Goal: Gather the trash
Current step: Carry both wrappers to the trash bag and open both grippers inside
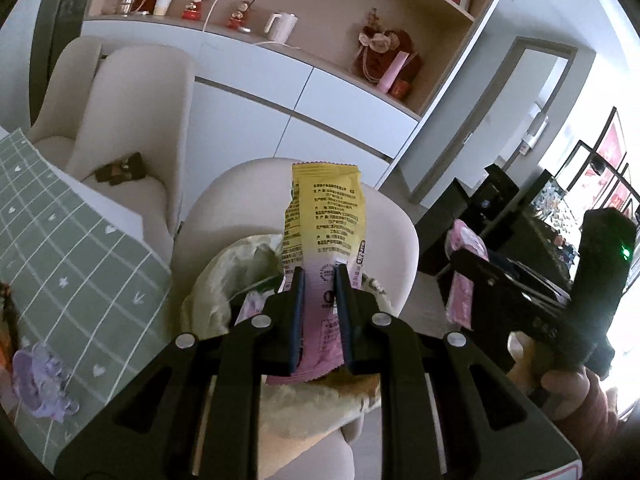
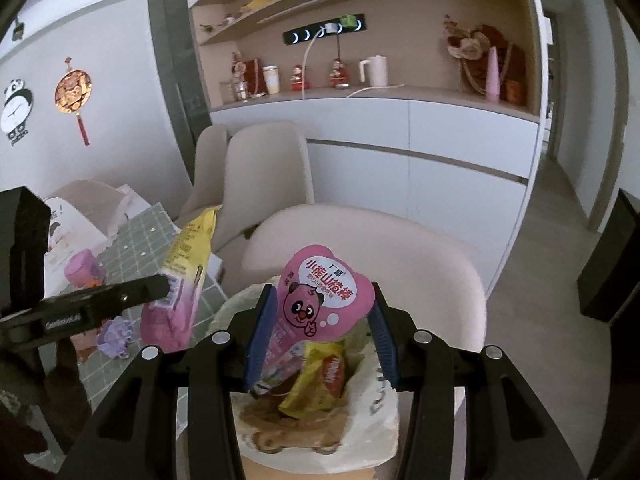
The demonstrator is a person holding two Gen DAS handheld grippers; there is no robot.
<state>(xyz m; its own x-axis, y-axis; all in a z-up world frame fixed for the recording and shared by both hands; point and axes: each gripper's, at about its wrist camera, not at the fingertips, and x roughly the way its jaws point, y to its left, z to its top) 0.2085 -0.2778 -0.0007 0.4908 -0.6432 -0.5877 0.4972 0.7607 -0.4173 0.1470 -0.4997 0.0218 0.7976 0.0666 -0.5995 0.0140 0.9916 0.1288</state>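
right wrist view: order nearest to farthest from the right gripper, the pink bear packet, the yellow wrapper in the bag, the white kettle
1. Pink bear packet: between the right gripper fingers.
2. Yellow wrapper: just below, in the open bag on the chair.
3. White kettle: far back on the sideboard counter.

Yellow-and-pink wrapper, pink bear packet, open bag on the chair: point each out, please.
yellow-and-pink wrapper (image 1: 326,220), left wrist view, printed yellow back.
pink bear packet (image 2: 326,296), right wrist view, bear face.
open bag (image 2: 372,412), right wrist view, pale right rim.
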